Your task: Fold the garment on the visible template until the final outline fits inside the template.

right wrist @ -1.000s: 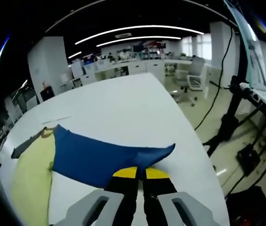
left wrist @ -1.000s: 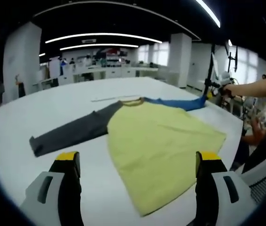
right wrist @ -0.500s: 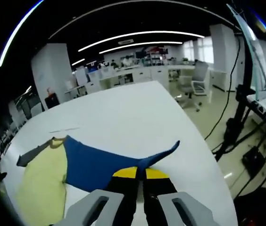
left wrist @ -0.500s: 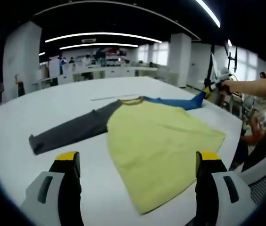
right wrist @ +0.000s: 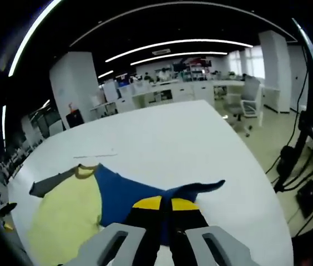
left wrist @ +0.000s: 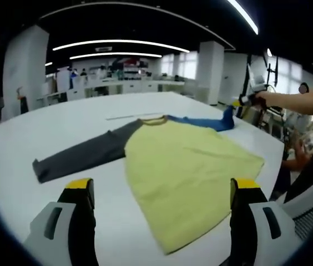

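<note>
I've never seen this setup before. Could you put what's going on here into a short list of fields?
garment: long-sleeved shirt, yellow body, spread flat
sleeves: grey sleeve lying flat; blue sleeve lifted at its end
surface: white table
left tool: open, above the shirt's hem, holding nothing
right tool: shut on the blue sleeve
template: cannot tell

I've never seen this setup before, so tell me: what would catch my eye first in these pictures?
A long-sleeved shirt lies spread on the white table: yellow-green body, grey sleeve stretched flat to one side. The right gripper is shut on the blue sleeve, bunching it near the table's far edge. The left gripper hangs open above the shirt's hem, touching nothing.
</note>
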The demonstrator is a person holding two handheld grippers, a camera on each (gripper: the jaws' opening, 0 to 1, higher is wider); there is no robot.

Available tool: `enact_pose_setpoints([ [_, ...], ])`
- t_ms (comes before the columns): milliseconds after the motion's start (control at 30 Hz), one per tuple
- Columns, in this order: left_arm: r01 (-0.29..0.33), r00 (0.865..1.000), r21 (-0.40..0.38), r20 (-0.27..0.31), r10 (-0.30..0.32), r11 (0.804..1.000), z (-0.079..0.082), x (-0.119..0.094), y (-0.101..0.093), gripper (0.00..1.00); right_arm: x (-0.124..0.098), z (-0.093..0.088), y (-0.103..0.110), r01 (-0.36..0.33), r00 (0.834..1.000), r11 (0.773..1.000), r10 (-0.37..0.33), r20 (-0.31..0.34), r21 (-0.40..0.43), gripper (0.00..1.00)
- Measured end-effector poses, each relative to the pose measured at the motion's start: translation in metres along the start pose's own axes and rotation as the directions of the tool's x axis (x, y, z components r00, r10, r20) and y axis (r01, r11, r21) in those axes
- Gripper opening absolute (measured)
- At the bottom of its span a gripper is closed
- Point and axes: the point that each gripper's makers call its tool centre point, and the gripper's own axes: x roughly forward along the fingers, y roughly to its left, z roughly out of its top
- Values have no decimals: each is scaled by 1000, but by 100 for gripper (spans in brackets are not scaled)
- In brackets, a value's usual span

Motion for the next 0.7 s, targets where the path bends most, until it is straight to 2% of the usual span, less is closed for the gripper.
enact_pose_setpoints([
  [133, 5, 1000, -11, 16, -5, 1000, 1, -1, -1, 99, 4, 3, 13, -20, 1000, 1000, 20, -2, -19, 0],
  [700, 5, 1000, -5, 10, -5, 1000, -2, -3, -5, 99, 22, 7, 63, -94, 996, 994, 93, -11, -55, 0],
])
